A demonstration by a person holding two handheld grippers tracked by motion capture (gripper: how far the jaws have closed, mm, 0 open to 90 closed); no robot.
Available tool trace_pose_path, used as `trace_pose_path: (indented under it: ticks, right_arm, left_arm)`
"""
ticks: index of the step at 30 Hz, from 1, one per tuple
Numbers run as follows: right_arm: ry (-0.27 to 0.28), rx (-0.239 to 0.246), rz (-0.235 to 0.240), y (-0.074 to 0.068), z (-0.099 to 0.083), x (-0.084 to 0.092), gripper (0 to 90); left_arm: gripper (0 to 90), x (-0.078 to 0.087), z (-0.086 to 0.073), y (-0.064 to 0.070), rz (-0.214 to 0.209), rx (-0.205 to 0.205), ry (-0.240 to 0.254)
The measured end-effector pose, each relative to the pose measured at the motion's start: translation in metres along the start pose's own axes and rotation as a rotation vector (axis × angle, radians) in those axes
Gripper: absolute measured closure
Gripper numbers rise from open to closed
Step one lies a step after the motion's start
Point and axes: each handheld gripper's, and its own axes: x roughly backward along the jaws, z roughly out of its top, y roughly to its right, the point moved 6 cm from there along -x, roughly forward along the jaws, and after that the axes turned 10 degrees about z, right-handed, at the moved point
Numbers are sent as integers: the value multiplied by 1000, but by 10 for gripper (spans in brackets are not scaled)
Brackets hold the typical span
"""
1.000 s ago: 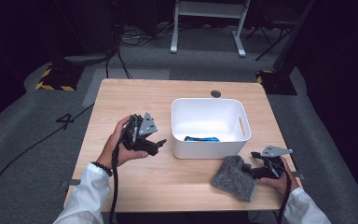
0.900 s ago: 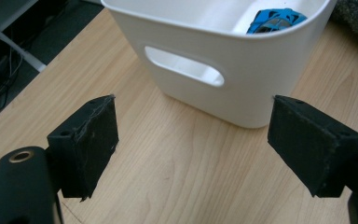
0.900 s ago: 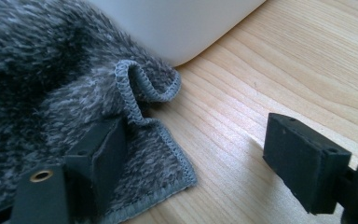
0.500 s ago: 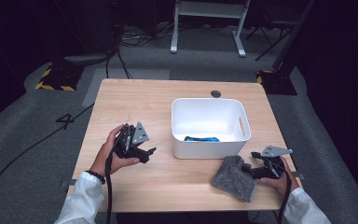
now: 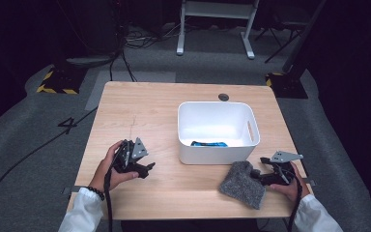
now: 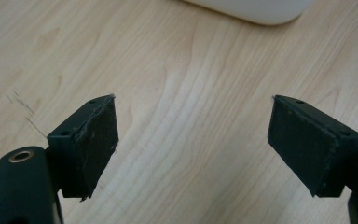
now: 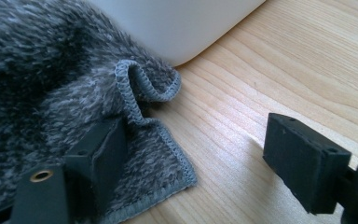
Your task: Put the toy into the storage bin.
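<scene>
At the counter's [image 5: 140, 111] near right edge lies a grey fuzzy cloth [image 5: 241, 184], rumpled, hemmed corner folded up, long axis slanting from the white bin [image 5: 217, 153] toward the near edge. Right gripper [image 5: 262, 175]: jaws spread wide, one pad resting on the cloth's corner, the other over bare wood. Left gripper [image 5: 149, 167]: jaws apart, empty, low over the counter left of the bin.

Overhead facing forward, two close table-level views
</scene>
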Motion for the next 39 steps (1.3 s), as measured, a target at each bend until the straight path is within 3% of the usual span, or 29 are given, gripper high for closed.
trace_pose_path:
  ticks: [18,24,26,32,39]
  right_arm:
    - [-1,3,4,0,0,0,217]
    - [-1,4,6,0,0,0,218]
    - [-1,2,4,0,-1,1,219]
    - [0,3,4,-1,-1,1,219]
    - [-1,2,-1,-1,-1,1,220]
  left_arm:
    - [167,-6,-52,15,-34,133,-65]
    - [165,-4,-64,14,-60,264,-41]
    - [159,-3,-68,13,-39,280,-19]
    - [159,-1,-70,12,-6,309,-26]
    - [157,-1,-70,12,-13,306,-27]
